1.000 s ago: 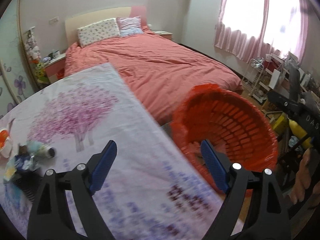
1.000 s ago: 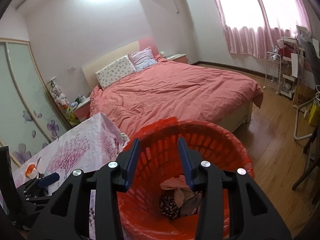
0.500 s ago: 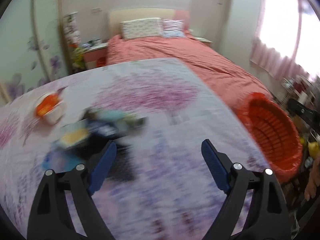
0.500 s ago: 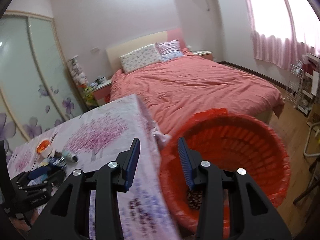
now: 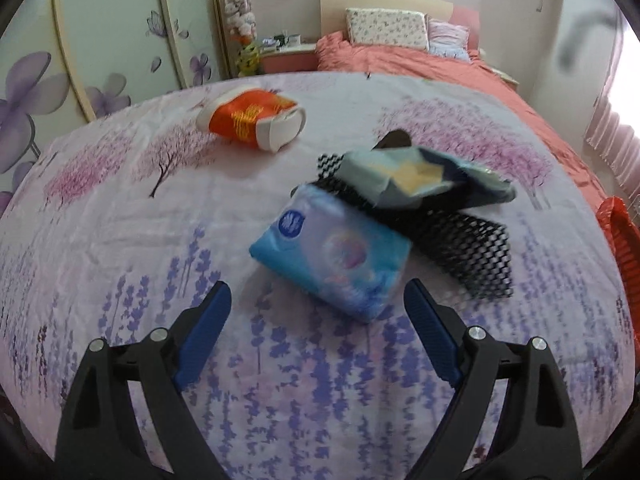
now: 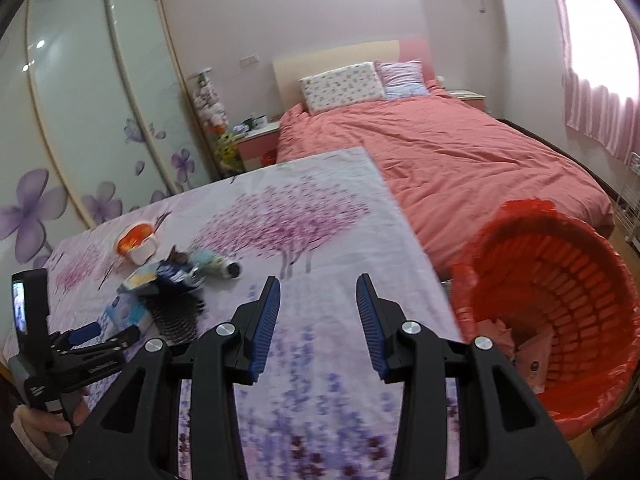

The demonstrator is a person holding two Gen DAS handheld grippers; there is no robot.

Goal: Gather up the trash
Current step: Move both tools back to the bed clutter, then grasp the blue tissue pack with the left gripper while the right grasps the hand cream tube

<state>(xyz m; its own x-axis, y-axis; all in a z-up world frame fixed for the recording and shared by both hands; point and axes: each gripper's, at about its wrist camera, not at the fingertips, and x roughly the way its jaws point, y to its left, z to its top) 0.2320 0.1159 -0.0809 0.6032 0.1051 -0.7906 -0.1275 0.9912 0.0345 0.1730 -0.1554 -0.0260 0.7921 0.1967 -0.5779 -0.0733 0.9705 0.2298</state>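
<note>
On the flowered tablecloth (image 5: 120,208) lies a heap of trash: a blue tissue pack (image 5: 328,256), a black mesh sleeve (image 5: 464,248), a crumpled bluish wrapper (image 5: 420,180) and, further back, an orange-and-white noodle bowl (image 5: 256,120). My left gripper (image 5: 316,296) hangs open just short of the blue pack, nothing between its fingers. In the right wrist view the left gripper (image 6: 110,332) sits by the same heap (image 6: 168,284). My right gripper (image 6: 319,282) is open over the table near its edge, holding nothing. The red basket (image 6: 560,304) stands right of the table with scraps inside.
A bed with a salmon cover (image 6: 440,160) lies beyond the table. Sliding wardrobe doors (image 6: 80,120) with purple flowers line the left wall. A nightstand (image 6: 256,140) stands between them. A hand (image 6: 40,420) holds the left gripper's handle. Pink curtains (image 6: 600,120) hang at right.
The left gripper swung from the red basket across the table to the trash heap and dropped closer to it. The right gripper swung left, from above the basket to over the table.
</note>
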